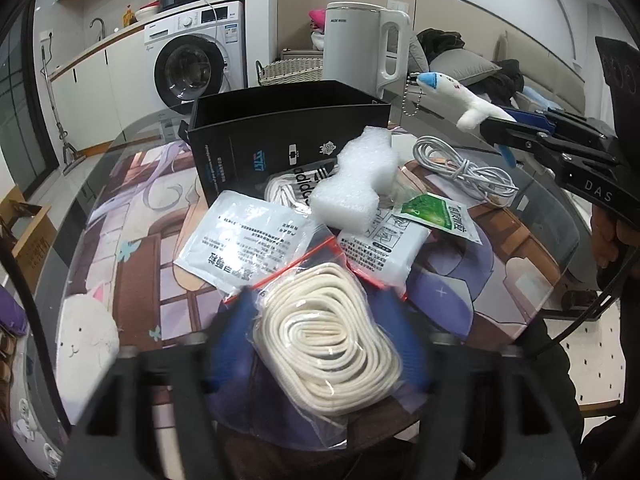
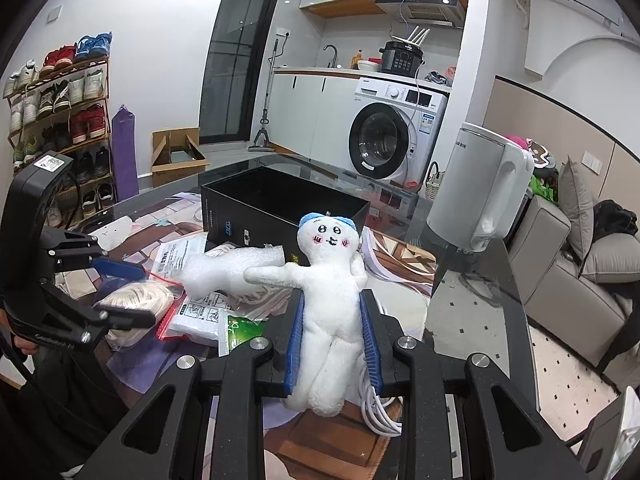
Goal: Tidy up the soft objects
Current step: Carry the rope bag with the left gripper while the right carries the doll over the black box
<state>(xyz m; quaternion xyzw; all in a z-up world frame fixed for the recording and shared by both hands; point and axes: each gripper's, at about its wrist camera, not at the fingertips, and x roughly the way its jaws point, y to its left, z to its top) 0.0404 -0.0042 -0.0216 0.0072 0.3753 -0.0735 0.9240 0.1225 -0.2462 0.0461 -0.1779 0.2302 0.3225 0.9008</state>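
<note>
Blue pads of the right gripper [image 2: 332, 336] press on both flanks of the white plush doll [image 2: 328, 292], so this claw is closed on the toy, with the doll's long axis running straight out along the fingers and its blue-capped head pointing away from the wrist. In the left wrist view the same doll [image 1: 452, 94] hangs clear of the table at the tip of that gripper [image 1: 516, 126], a bead chain dangling from its head. Directly beyond the head lies the open black box [image 2: 280, 208], mouth upward; judged from the task, this is the likely receptacle, and the doll lies between claw and box on one line, so a forward carry should suffice. The left gripper [image 1: 320, 340] straddles the bagged coil of cream cord [image 1: 328, 344], the jaws standing wide with one blue pad on either side of the bag; whether the pads press on the bag cannot be told. The coil's long axis runs diagonally between the fingers, toward the lower right of that view. Outward from the coil lie two white printed sachets, a block of white foam wrap [image 1: 356, 176], a green packet [image 1: 436, 212] and a white cable [image 1: 464, 172], then the box [image 1: 280, 132]. The right hand is judged nearer a deposit, since its load is airborne.
</note>
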